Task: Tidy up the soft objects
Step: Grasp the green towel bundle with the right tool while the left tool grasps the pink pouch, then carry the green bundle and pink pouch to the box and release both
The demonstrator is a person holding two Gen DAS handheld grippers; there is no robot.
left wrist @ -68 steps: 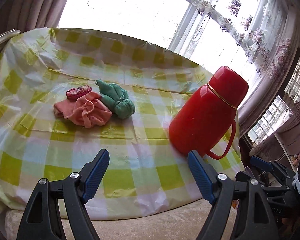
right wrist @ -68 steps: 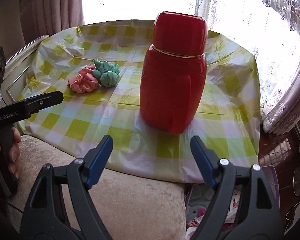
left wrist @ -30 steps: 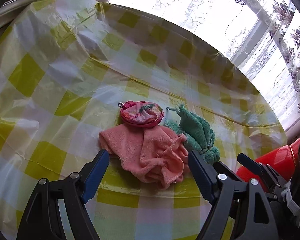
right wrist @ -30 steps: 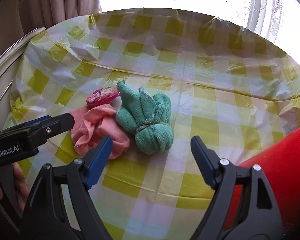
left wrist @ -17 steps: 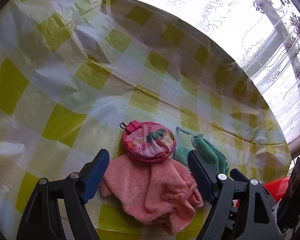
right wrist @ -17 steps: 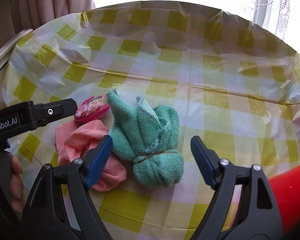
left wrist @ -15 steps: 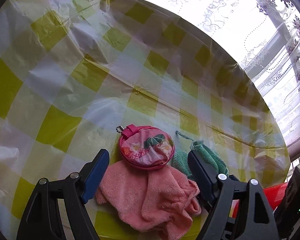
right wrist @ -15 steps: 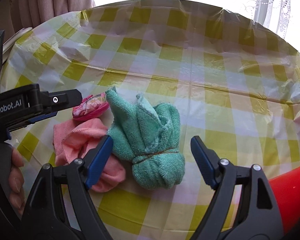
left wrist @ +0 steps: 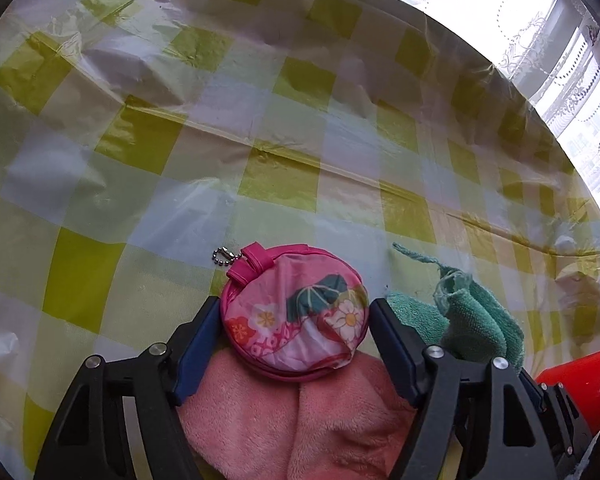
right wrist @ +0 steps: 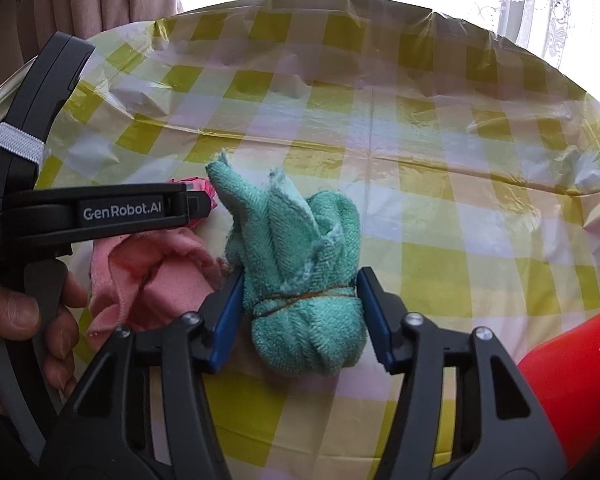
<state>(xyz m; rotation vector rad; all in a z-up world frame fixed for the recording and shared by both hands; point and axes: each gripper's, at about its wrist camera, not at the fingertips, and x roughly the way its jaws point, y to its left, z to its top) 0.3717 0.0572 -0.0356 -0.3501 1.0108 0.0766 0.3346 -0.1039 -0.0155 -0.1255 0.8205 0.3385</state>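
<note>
A round pink floral pouch (left wrist: 296, 320) lies on a pink cloth (left wrist: 284, 420) on the checked tablecloth. My left gripper (left wrist: 294, 336) is open, with its jaws on either side of the pouch, close to its edges. A green towel bundle (right wrist: 300, 280), tied with a band, stands just right of the pink cloth (right wrist: 160, 276). My right gripper (right wrist: 300, 312) is open around the bundle at the band, jaws nearly touching it. The green bundle also shows in the left wrist view (left wrist: 472, 320). The pouch is mostly hidden behind the left gripper in the right wrist view.
A red thermos (right wrist: 572, 376) stands at the right, close to my right gripper; its edge also shows in the left wrist view (left wrist: 580, 384). The yellow-and-white checked tablecloth (left wrist: 260, 128) stretches beyond the soft things to the window and curtains.
Both grippers have moved forward onto the pile. The left jaws now flank the pink pouch and the right jaws flank the green bundle, both narrower than before.
</note>
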